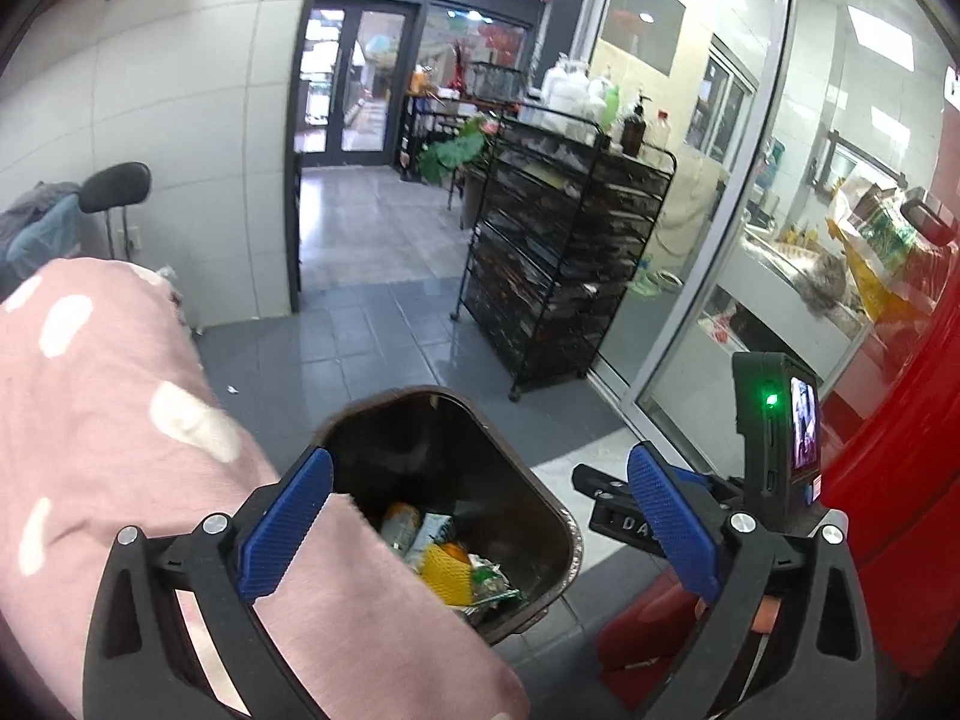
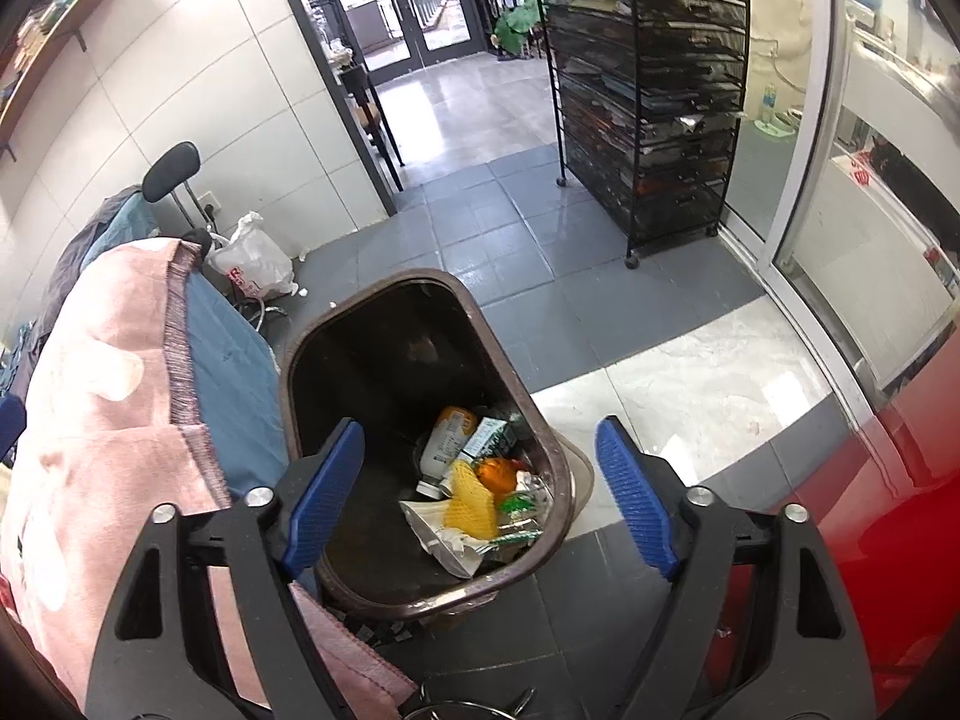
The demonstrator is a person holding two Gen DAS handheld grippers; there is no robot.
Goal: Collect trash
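Observation:
A brown trash bin (image 2: 543,420) stands on the grey tiled floor, and it also shows in the left wrist view (image 1: 528,480). Inside it lie a plastic bottle (image 2: 444,444), a yellow foam net (image 2: 471,501), an orange item (image 2: 498,471) and wrappers (image 2: 441,531). My right gripper (image 2: 480,492) is open and empty, directly above the bin's mouth. My left gripper (image 1: 480,522) is open and empty, above the bin's near edge, with its left finger over a pink blanket (image 1: 120,420). The right gripper's body and its camera (image 1: 780,438) show at the right in the left wrist view.
The pink blanket (image 2: 102,396) over a blue cover (image 2: 234,372) lies left of the bin. A black wire rack (image 2: 654,96) stands at the back right by a glass partition (image 2: 840,180). A white plastic bag (image 2: 252,267) sits by the wall. A red surface (image 2: 888,510) is on the right.

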